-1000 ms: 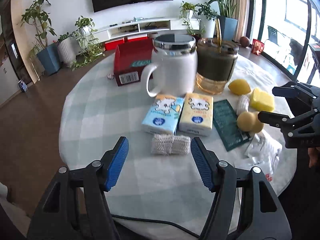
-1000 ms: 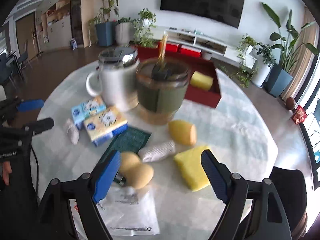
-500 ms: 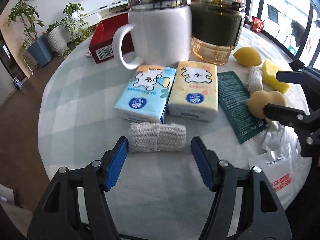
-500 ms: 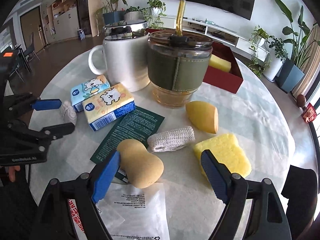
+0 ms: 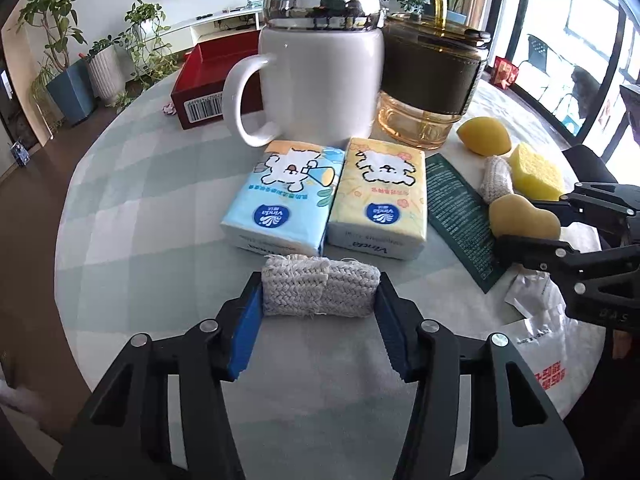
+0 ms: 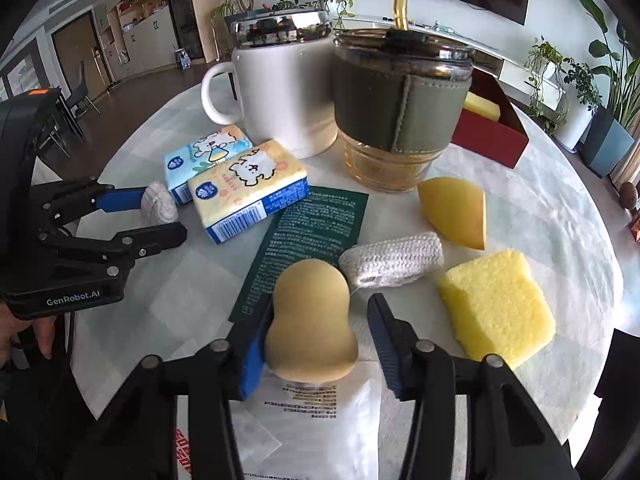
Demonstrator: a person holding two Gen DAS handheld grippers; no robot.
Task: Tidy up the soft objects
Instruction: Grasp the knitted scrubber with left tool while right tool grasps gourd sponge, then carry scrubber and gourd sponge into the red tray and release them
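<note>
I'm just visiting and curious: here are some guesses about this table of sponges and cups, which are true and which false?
1. The left gripper has a white knitted roll between its blue pads. True.
2. The tan gourd-shaped sponge lies between the right gripper's fingers. True; the pad on one side touches it, while a gap shows on the other.
3. The white ceramic mug lies on its side. False: it stands upright, with a shiny lid on.
4. The two tissue packs are stacked. False: the blue tissue pack and the yellow tissue pack lie side by side.
5. A yellow rectangular sponge rests on the round table. True.
</note>
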